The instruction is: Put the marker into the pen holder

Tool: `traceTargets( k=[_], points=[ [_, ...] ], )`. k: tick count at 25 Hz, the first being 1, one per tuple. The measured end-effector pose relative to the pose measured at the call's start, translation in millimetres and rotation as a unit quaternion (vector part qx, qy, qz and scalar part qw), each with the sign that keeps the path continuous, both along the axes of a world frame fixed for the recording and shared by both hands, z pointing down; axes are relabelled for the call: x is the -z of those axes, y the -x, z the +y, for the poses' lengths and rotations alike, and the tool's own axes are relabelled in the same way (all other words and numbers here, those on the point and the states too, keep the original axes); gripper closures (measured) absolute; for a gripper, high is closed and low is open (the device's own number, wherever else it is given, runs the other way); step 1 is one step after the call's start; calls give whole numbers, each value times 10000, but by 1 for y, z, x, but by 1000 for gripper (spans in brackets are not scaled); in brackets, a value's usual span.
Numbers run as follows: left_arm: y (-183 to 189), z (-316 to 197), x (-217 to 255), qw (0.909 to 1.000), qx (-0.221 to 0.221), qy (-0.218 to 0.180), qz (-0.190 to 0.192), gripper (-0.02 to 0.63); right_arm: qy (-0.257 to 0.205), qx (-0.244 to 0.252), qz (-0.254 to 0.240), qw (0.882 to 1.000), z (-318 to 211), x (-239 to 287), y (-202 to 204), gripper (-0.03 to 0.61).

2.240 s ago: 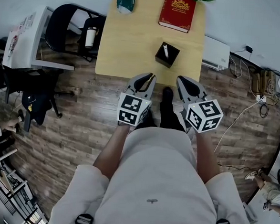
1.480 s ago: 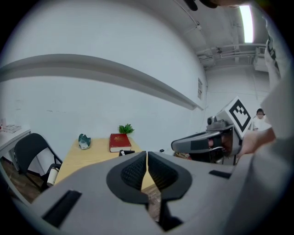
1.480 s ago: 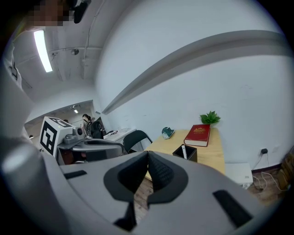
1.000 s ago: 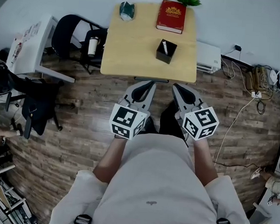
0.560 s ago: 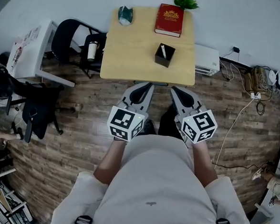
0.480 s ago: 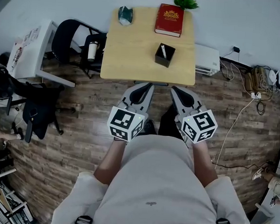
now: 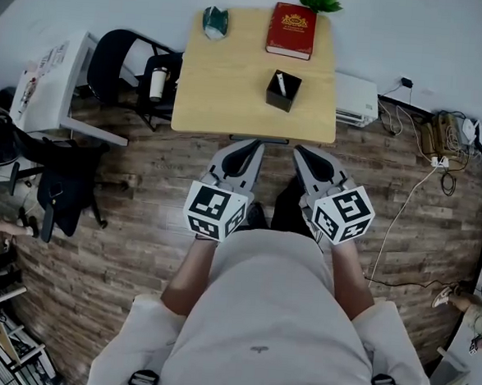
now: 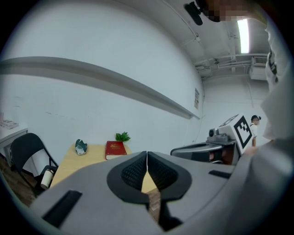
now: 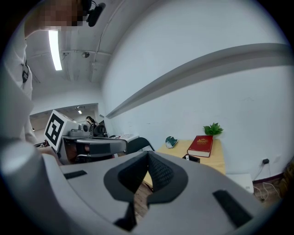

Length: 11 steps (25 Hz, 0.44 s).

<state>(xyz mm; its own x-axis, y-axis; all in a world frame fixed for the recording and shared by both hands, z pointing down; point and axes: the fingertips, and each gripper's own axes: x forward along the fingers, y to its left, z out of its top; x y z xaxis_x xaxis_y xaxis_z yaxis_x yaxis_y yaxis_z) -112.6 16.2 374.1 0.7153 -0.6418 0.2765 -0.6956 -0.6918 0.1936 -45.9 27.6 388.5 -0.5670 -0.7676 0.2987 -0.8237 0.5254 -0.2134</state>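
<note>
Flooring of brown wood planks (image 7: 132, 221) fills the middle of the head view from left to right. Person in a pale shirt (image 7: 265, 313), seen from above, takes up the lower centre. Table (image 7: 224, 88) with a light wooden top stands at upper centre against a pale wall. White desk (image 7: 43, 75) and black chair (image 7: 111, 51) stand at upper left, with a bottle (image 7: 157, 83) beside the chair. White box-shaped unit (image 7: 359, 97) sits just right of the table, with cables (image 7: 445, 152) on the floor further right. Left gripper (image 7: 255, 147) and right gripper (image 7: 300, 152) are held side by side at centre frame, below the table's near edge and apart from it, each with its marker cube nearest the person. Left gripper view shows its jaws (image 8: 147, 158) pressed together with nothing between them; right gripper view shows the same, its jaws (image 9: 148, 158) meeting at the tips and empty. Red book (image 7: 291, 31) lies at the table's far right edge, with a green plant (image 7: 320, 0) just behind it. Green and white object (image 7: 213, 21) rests at the table's far left corner. Pen holder (image 7: 283, 90), black and square, stands right of the table's centre, below the book. Marker (image 7: 280, 82), white, stands tilted inside the pen holder.
</note>
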Motion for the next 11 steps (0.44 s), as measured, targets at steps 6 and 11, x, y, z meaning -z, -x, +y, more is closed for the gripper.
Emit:
traceTargets(
  k=[6,11],
  points=[
    [0,2,-1,10000,17,10,-3,603,26,3,13,10000,2,-2,-3,579],
    [0,2,-3,10000,11,26,-7,603,22,18,8,10000,1,-2,-2,578]
  ],
)
